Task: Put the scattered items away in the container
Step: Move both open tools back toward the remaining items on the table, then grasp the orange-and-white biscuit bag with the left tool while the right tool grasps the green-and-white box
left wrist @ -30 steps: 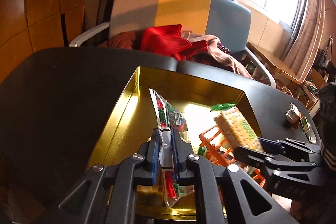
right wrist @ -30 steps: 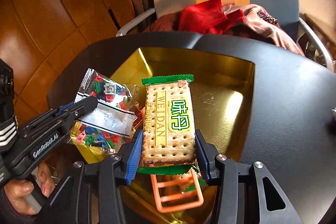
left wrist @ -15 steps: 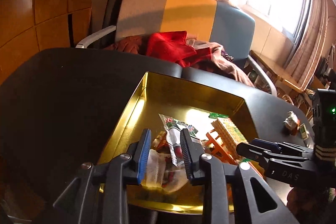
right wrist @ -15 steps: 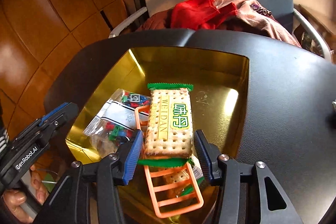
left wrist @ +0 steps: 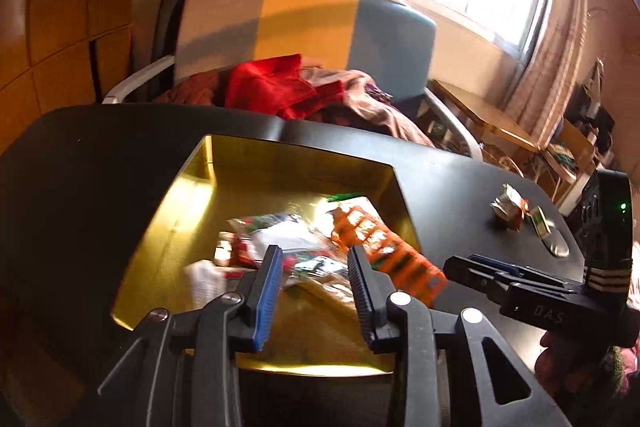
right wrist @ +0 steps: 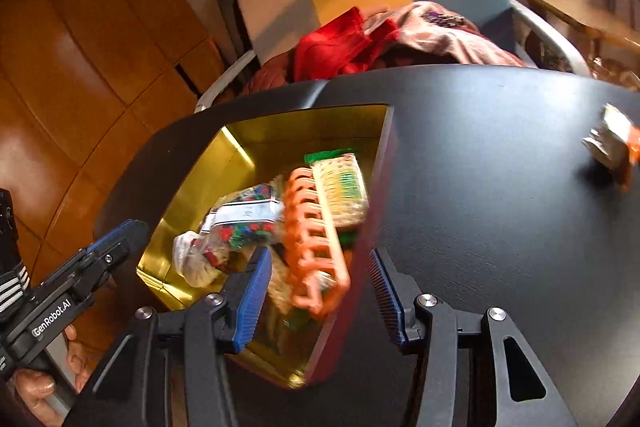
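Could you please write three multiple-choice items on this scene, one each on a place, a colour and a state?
1. Where does the orange rack lie?
A. In the gold tray
B. On the chair
C. On the bare table

2. What colour are the pads on the left gripper?
A. Red
B. Blue
C. White

3. How does the right gripper stand?
A. Shut on the cracker pack
B. Shut on the rack
C. Open, holding nothing

Answers:
1. A: the rack rests inside the tray, beside the cracker pack and the bag of bricks.
2. B: both ribbed pads show blue.
3. C: its fingers stand apart, with nothing gripped between them.
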`<state>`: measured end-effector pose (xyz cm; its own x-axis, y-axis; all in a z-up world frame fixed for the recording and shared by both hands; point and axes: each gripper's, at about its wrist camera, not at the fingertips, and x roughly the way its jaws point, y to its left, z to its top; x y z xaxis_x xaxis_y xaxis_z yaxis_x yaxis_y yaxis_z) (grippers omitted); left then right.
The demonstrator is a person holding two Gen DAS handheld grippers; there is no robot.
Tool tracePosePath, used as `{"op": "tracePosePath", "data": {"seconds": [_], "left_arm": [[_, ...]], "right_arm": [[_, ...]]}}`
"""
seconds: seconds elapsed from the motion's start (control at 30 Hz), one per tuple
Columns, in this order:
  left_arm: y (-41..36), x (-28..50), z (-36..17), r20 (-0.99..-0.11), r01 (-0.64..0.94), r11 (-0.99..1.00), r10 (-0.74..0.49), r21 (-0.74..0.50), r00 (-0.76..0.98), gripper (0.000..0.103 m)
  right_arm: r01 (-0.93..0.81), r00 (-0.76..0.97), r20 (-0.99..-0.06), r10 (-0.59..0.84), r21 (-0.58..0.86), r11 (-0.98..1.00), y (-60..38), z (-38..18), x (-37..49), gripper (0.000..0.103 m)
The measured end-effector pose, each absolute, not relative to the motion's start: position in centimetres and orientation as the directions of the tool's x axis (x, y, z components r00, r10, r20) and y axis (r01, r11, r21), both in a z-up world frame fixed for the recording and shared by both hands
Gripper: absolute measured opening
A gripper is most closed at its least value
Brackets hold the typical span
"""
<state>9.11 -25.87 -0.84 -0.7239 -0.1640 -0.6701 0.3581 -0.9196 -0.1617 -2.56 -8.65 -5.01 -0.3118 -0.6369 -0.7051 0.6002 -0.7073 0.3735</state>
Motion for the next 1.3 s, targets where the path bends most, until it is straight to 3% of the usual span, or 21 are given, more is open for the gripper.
{"op": "tracePosePath", "data": {"seconds": [0.13,0.37,0.73,1.13,1.3], "left_arm": [[-23.1,8.0,-0.8,-0.671,0.308,-0.939,-0.13,-0.153,-0.73,0.042],[-18.0,5.0,-0.6,-0.681,0.188,-0.969,-0.028,-0.162,-0.732,0.044],[-7.5,-6.0,-1.2,-0.716,-0.059,-0.992,0.124,-0.115,-0.687,0.05],[-1.6,-15.2,-3.3,-0.752,-0.141,-0.987,0.148,-0.073,-0.643,0.051],[-1.9,-17.3,-4.3,-0.745,-0.168,-0.978,0.204,-0.125,-0.635,0.055]], "right_arm": [[0.545,-0.376,-0.706,-0.601,0.356,-0.759,-4.7,-5.0,-2.9,0.056],[0.375,-0.492,-0.707,-0.509,0.356,-0.856,3.9,-5.3,-4.8,0.058],[0.107,-0.582,-0.719,-0.38,0.396,-0.912,15.8,-6.8,-8.3,0.063],[0.013,-0.606,-0.742,-0.288,0.353,-0.936,20.4,-7.6,-12.0,0.066],[0.016,-0.616,-0.743,-0.261,0.319,-0.948,20.5,-7.2,-13.7,0.066]]}}
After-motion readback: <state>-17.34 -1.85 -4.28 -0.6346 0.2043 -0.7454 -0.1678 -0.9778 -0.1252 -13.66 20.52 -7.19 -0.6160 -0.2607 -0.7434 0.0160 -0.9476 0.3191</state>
